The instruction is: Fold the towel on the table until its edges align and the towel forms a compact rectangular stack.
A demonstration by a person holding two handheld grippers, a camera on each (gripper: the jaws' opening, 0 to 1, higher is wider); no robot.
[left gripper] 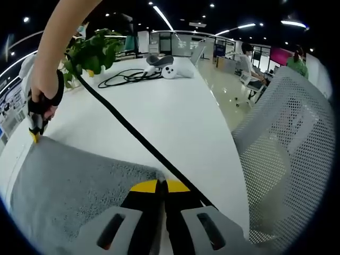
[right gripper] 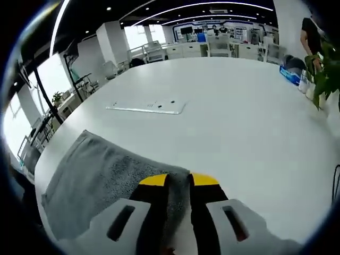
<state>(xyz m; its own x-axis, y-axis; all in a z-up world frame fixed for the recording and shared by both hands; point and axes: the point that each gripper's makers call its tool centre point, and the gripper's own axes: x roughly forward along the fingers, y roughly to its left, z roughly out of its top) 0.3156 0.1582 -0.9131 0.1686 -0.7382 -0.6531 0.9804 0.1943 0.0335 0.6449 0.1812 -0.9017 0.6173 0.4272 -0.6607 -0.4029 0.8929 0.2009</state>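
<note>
Both jaw pairs clamp the grey terry towel (left gripper: 69, 191) along its edge.
Our left gripper (left gripper: 159, 187) pinches it at lower centre; our right gripper (right gripper: 179, 181) does likewise. Beyond spreads the white table (right gripper: 228, 106), with a black cable (left gripper: 114, 119) crossing toward a leafy plant (left gripper: 93, 50) at upper left.

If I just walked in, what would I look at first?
Probably the grey towel spread on the white table, with both grippers pinching its edge. The left gripper has its yellow-tipped fingers shut on a corner, and the right gripper clamps another. Behind it, a black cable runs toward a leafy plant.
</note>
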